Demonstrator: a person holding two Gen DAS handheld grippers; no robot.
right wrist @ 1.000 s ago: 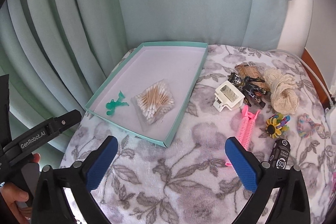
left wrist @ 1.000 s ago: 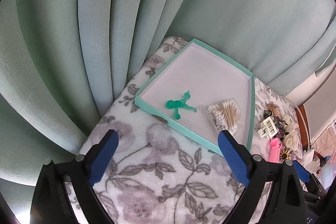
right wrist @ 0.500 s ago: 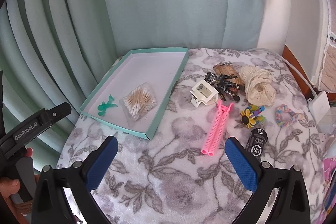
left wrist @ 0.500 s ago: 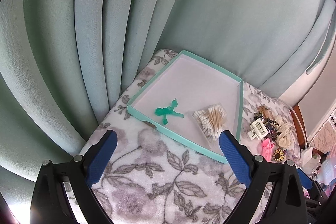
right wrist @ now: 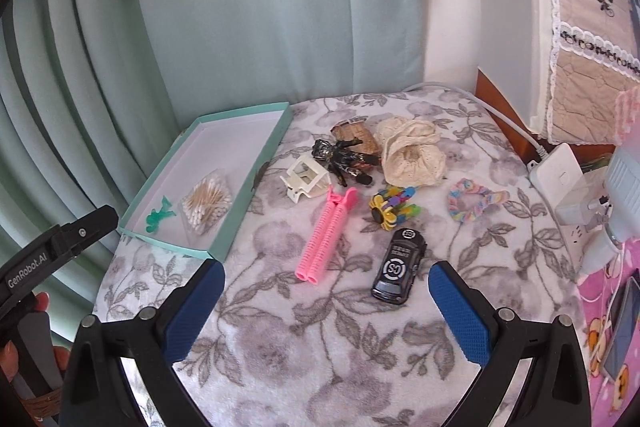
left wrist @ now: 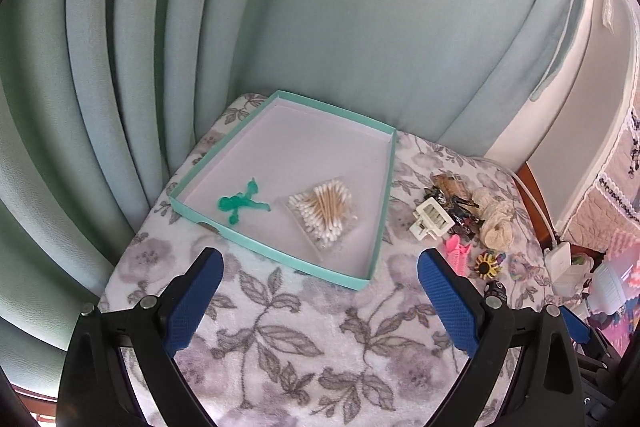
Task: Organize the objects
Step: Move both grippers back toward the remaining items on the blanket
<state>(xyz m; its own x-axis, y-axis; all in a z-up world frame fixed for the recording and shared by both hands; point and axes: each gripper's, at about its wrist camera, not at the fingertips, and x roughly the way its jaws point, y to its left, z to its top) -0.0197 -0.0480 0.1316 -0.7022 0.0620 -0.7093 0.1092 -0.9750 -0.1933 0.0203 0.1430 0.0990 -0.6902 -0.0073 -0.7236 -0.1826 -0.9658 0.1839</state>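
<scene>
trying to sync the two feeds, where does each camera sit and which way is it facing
Left wrist: on the left gripper, facing the teal tray before the curtain; own open blue jaws show.
Right wrist: on the right gripper, facing the pink hair roller and toy car; own open jaws, plus the left gripper's body and a hand at left.
Shared: tray, cotton swabs, green figure.

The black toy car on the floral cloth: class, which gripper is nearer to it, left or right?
Right. The black toy car lies just ahead of the right gripper, between its open fingers; the left gripper faces the tray, off to the car's left.
</scene>
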